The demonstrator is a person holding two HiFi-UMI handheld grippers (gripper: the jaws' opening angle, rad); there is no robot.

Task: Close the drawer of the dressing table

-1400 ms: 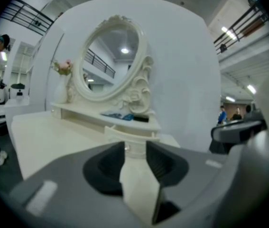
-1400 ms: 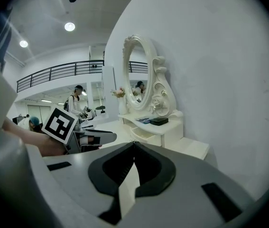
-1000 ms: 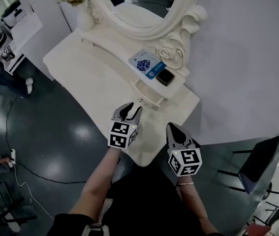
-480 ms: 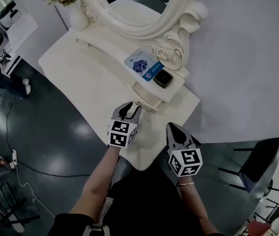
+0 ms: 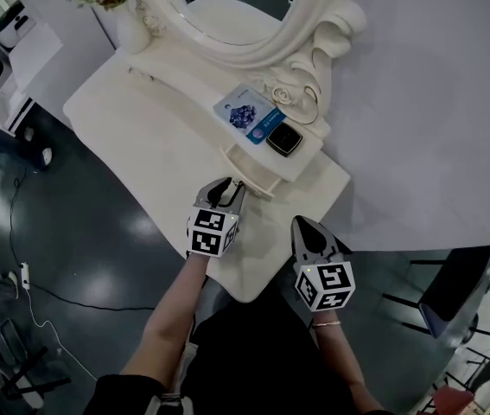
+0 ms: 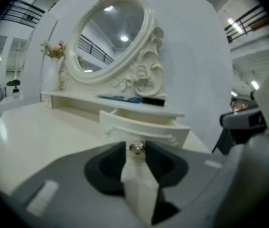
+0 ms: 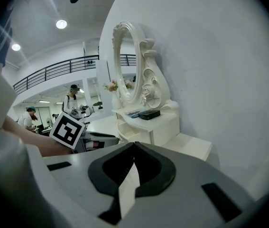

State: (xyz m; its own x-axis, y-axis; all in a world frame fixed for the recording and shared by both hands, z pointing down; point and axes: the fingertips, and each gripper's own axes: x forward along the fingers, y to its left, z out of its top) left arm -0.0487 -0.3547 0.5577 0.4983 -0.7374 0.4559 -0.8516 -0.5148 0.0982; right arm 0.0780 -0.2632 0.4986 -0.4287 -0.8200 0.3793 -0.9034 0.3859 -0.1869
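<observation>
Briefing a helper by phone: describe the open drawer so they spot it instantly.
On the white dressing table, find the narrow shelf below the oval mirror. The drawer sits under it, beneath the black case, pulled out, its curved front carrying a shiny knob.

Left gripper (image 5: 231, 187) fingers just closing, knob (image 6: 136, 147) between; right gripper (image 5: 302, 225) fingers together.

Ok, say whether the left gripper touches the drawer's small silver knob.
Cannot tell: left gripper view shows the silver knob between the jaw tips; contact unclear.
</observation>
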